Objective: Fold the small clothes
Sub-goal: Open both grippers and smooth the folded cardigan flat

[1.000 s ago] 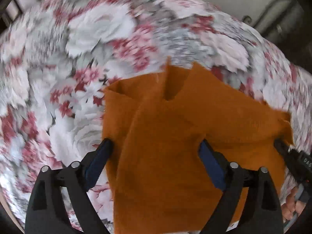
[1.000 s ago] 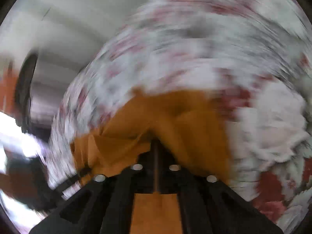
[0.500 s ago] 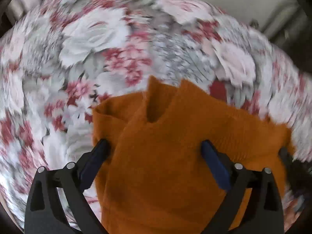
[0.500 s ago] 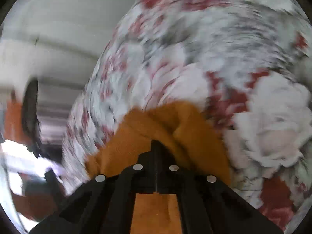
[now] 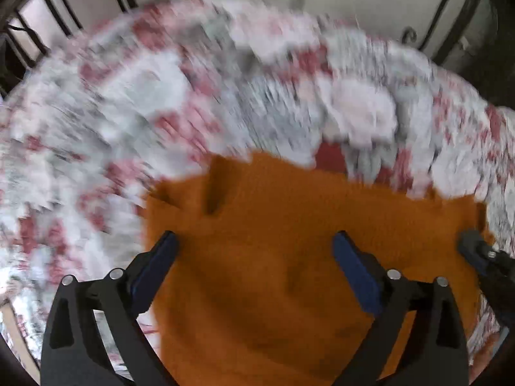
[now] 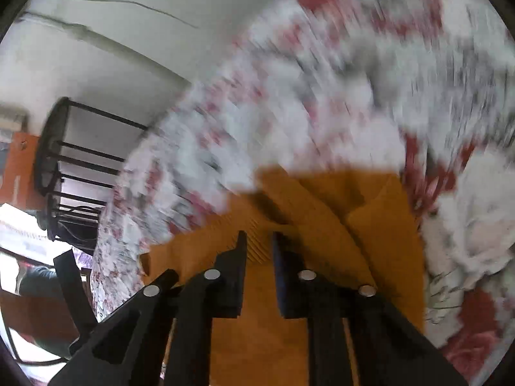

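Orange knit garment (image 5: 273, 273) lies crumpled on a floral bedspread (image 5: 161, 112) printed with red and pink roses on white and grey, blurred by motion in both views. A pale wall (image 6: 96, 32) rises behind the bed, with a thin wire running across it, and a dark metal bed frame (image 6: 61, 160) of thin bars stands at the bed's edge. No writing can be read anywhere. The left gripper (image 5: 254, 251) has its blue-padded fingers (image 5: 354, 273) spread wide over the cloth, holding nothing. The right gripper (image 6: 259, 241) has its fingers slightly parted, a narrow gap between them over a ribbed fold, with no cloth clearly pinched.
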Action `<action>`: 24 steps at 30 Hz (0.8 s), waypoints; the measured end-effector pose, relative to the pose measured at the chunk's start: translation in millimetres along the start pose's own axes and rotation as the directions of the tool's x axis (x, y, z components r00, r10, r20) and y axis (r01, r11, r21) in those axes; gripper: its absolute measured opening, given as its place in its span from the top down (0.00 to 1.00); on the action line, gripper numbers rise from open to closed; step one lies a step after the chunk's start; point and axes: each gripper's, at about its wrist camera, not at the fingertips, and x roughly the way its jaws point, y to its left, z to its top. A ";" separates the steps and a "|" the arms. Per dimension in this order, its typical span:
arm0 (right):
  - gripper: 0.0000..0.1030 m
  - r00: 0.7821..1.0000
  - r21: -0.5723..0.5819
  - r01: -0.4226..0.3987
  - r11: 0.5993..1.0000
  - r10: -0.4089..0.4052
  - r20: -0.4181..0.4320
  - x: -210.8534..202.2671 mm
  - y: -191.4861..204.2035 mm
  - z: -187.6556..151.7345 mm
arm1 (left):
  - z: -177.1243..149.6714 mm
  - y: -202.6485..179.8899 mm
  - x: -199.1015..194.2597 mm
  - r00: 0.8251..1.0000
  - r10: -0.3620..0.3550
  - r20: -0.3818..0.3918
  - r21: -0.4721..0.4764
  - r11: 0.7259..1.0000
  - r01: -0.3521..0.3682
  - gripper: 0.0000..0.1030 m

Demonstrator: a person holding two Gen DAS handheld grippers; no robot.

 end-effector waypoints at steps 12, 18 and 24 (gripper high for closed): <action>0.81 0.992 0.050 0.068 0.996 -0.063 -0.108 -8.0 -14.2 -9.1 | -0.6 13.0 1.4 0.994 0.041 -0.105 0.021 0.999 -0.039 0.05; 0.70 0.992 -0.101 0.069 0.993 -0.079 -0.101 -37.4 22.1 -40.6 | -36.4 13.8 -27.8 0.992 -0.030 -0.123 0.056 0.998 0.037 0.05; 0.87 0.956 -0.041 0.167 0.985 -0.172 -0.238 3.2 -17.9 -82.5 | -79.6 14.9 1.2 0.977 0.080 -0.198 0.129 0.990 -0.055 0.04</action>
